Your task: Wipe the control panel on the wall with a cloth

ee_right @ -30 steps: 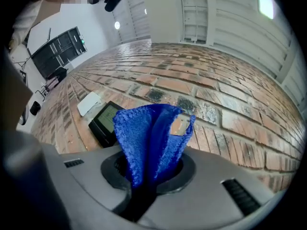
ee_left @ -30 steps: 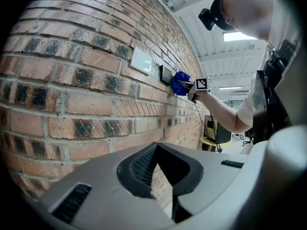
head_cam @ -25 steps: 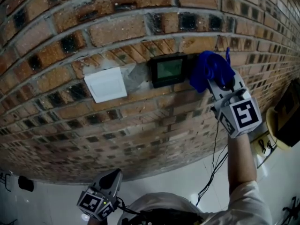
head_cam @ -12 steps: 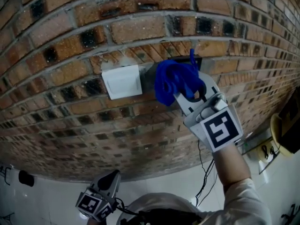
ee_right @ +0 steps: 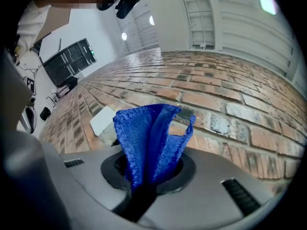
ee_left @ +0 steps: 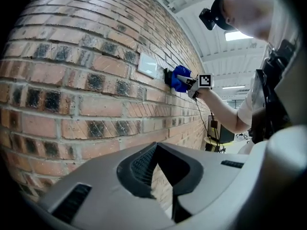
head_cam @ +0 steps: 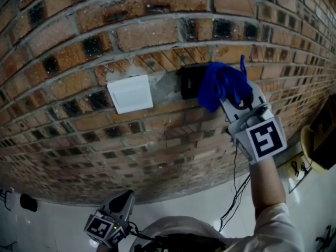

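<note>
A bunched blue cloth (head_cam: 223, 84) is pressed against the right part of the black control panel (head_cam: 189, 83) on the brick wall. My right gripper (head_cam: 235, 98) is shut on the cloth, which stands up between its jaws in the right gripper view as blue folds (ee_right: 151, 140). Most of the panel's screen is hidden behind the cloth. My left gripper (head_cam: 122, 208) hangs low near the person's body, away from the wall panel, shut with nothing in it. From the left gripper view the cloth (ee_left: 180, 78) and panel (ee_left: 169, 76) appear far along the wall.
A white square cover plate (head_cam: 130, 93) is fixed to the wall just left of the panel. Black cables (head_cam: 236, 193) hang below the right arm. A yellow object (head_cam: 310, 143) sits at the right edge. The brick wall (head_cam: 79, 130) fills most of the view.
The right gripper with the cloth swept left across the panel half a second ago, then moved back right, so the panel's left part shows again. The left gripper stayed put.
</note>
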`<state>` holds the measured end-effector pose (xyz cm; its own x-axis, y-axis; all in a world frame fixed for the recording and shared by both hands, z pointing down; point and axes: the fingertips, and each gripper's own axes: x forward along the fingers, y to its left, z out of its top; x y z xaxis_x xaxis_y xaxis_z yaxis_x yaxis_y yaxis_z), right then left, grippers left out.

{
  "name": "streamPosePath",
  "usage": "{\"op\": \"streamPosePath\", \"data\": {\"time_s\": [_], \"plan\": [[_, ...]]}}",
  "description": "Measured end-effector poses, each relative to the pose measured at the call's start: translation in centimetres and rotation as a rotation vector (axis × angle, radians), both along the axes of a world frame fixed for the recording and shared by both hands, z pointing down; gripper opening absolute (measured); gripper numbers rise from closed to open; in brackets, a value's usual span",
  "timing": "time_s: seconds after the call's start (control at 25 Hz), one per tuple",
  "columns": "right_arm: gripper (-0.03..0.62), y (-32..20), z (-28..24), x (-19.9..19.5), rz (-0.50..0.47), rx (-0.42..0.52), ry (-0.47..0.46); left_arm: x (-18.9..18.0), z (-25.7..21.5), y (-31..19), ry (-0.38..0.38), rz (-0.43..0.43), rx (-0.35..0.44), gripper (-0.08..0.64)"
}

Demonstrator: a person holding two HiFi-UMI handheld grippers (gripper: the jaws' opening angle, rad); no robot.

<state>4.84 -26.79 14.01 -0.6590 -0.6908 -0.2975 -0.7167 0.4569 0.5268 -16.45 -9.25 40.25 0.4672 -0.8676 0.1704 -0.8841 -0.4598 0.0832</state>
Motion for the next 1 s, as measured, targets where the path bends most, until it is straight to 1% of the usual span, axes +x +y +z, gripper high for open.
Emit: {"op": "streamPosePath", "data": {"time_s": [0.08, 0.12, 0.32, 0.4, 0.48, 0.56, 0.64, 0.72, 0.84, 1.0], "plan": [[0.089, -0.6, -0.3, 2.1, 0.035, 0.034, 0.015, 0.7, 0.0, -0.4, -0.004, 0.015, -0.001, 0.003], [0.089, -1.0, -0.2, 3.1, 0.053, 0.035, 0.01, 1.0, 0.0, -0.5, -0.005, 0.021, -0.002, 0.003], [0.089, -3.7, 1.0, 7.4, 0.134, -0.03, -0.027, 2.4, 0.2, -1.1, -0.009, 0.047, -0.006, 0.003], [0.092, -4.3, 1.3, 8.1, 0.138, -0.047, -0.036, 2.7, 0.2, -1.2, -0.008, 0.053, -0.005, 0.003], [0.091, -4.1, 1.2, 8.1, 0.136, -0.045, -0.034, 2.8, 0.3, -1.2, -0.009, 0.053, -0.008, 0.003], [0.089, -2.9, 0.6, 7.1, 0.123, -0.025, -0.032, 2.8, 0.3, -1.2, -0.009, 0.051, -0.009, 0.003], [0.089, -1.1, -0.2, 5.3, 0.078, -0.007, -0.038, 2.5, 0.3, -1.1, -0.006, 0.048, -0.008, 0.003], [0.089, 0.5, -0.7, 2.7, 0.01, -0.002, -0.038, 2.2, 0.3, -1.0, -0.002, 0.042, -0.006, 0.003], [0.089, 1.9, -0.5, -1.4, -0.085, -0.01, -0.006, 1.7, 0.2, -0.6, 0.0, 0.033, -0.004, 0.003], [0.089, 2.3, -0.3, -6.2, -0.152, -0.021, 0.019, 1.2, 0.4, -0.1, -0.001, 0.018, -0.002, 0.003]]}}
